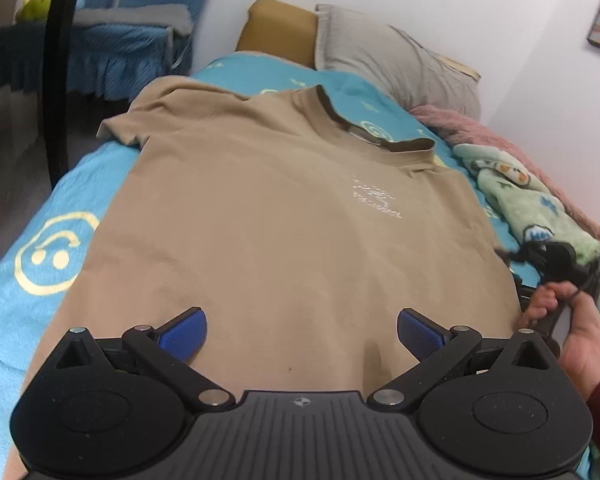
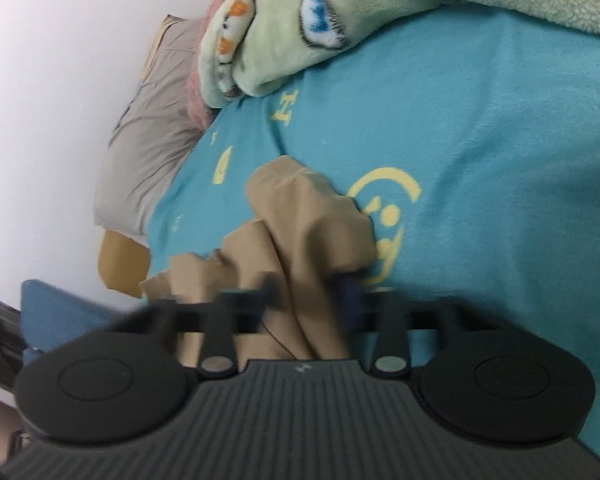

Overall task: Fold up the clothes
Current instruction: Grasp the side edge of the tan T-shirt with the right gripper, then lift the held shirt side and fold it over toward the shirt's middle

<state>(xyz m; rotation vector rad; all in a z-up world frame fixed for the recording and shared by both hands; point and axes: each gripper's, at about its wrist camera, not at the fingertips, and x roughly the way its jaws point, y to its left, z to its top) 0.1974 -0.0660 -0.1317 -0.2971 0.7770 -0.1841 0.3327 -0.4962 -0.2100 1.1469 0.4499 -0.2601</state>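
On the bed's teal smiley sheet [image 1: 40, 216] the tan T-shirt [image 1: 284, 216] lies flat, collar far. The right tool [image 2: 312, 284], blurred, looks clenched on its bunched sleeve [image 2: 300, 216]; carry that inward without dragging. The left tool [image 1: 302, 330] hovers released above the hem, ready to pin.

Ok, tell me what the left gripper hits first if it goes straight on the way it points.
Most likely the tan T-shirt. The left gripper has its jaws wide apart just above the shirt's lower part, aimed along the fabric toward the collar. Height is hard to judge; if it clears the cloth, the grey pillow lies beyond.
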